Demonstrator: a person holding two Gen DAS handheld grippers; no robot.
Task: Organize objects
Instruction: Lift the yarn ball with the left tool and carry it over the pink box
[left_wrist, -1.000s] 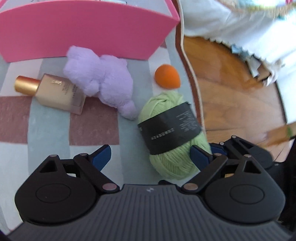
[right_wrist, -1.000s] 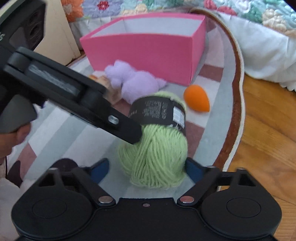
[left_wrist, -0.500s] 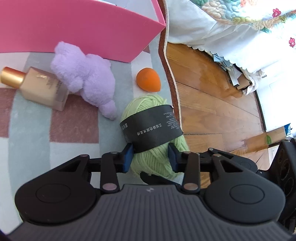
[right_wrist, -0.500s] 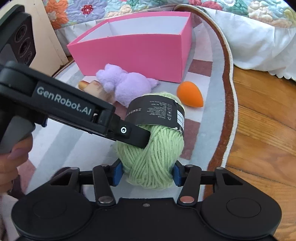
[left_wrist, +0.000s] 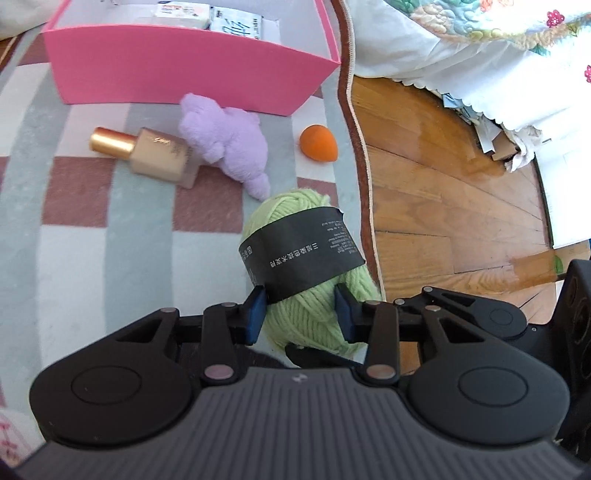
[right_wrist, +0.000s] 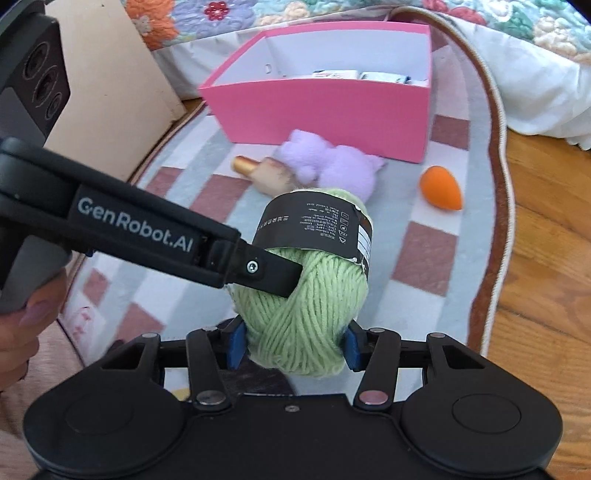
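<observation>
A green yarn ball (left_wrist: 306, 317) with a black paper band is held above the rug. My left gripper (left_wrist: 300, 314) is shut on its lower part. My right gripper (right_wrist: 293, 347) is shut on the same yarn ball (right_wrist: 306, 295) from another side. The left gripper's finger (right_wrist: 258, 269) crosses the right wrist view and presses the yarn. Beyond stands a pink box (left_wrist: 184, 74), open on top, with packets inside; it also shows in the right wrist view (right_wrist: 332, 110).
On the checked rug (left_wrist: 92, 240) lie a purple plush toy (left_wrist: 229, 144), a foundation bottle with a gold cap (left_wrist: 147, 155) and an orange sponge egg (left_wrist: 318, 143). Wooden floor (left_wrist: 443, 203) lies right of the rug edge. A quilted bed (left_wrist: 480, 37) stands behind.
Both grippers closed on the yarn ball and lifted it off the rug. The view rose, so the inside of the pink box now shows.
</observation>
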